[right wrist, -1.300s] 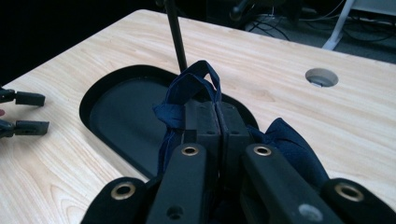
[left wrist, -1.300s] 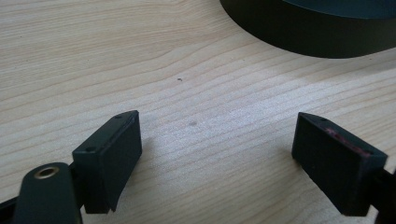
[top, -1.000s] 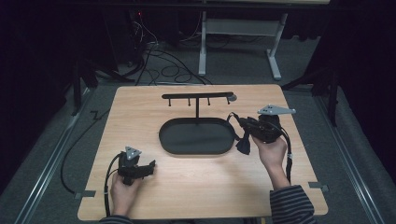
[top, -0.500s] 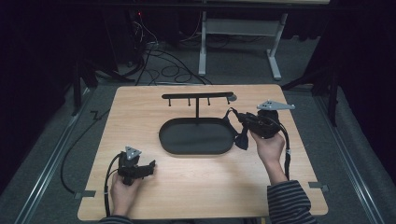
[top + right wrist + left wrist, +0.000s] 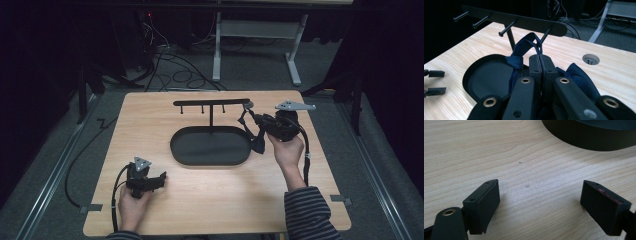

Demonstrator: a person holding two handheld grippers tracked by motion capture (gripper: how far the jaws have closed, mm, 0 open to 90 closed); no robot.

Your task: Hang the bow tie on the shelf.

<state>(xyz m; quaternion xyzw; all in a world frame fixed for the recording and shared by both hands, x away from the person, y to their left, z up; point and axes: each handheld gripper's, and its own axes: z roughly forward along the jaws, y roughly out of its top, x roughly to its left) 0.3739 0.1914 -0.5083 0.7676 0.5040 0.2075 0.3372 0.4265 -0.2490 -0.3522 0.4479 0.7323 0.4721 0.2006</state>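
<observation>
Navy cloth pouch (image 5: 258,141) hangs limp from the right tool (image 5: 248,116), just right of the rack (image 5: 212,102). Left tool (image 5: 540,205) gapes, released, over bare tabletop (image 5: 499,152). Right tool (image 5: 540,61) clenches the pouch's soft loop (image 5: 527,42) beside the rack's end peg (image 5: 546,33); light, floppy, best held by that loop.

Right gripper view: dark blue cloth item (image 5: 576,75) largely masked behind the closed jaws, lower part cut by the bottom edge; what kind of item it is cannot be told. Whether its loop (image 5: 529,41) sits over the rack peg (image 5: 545,33) or just before it is unclear. Left gripper view: black oval tray (image 5: 596,135) cut off by the top edge. High view: person's forearms cut at the bottom edge
</observation>
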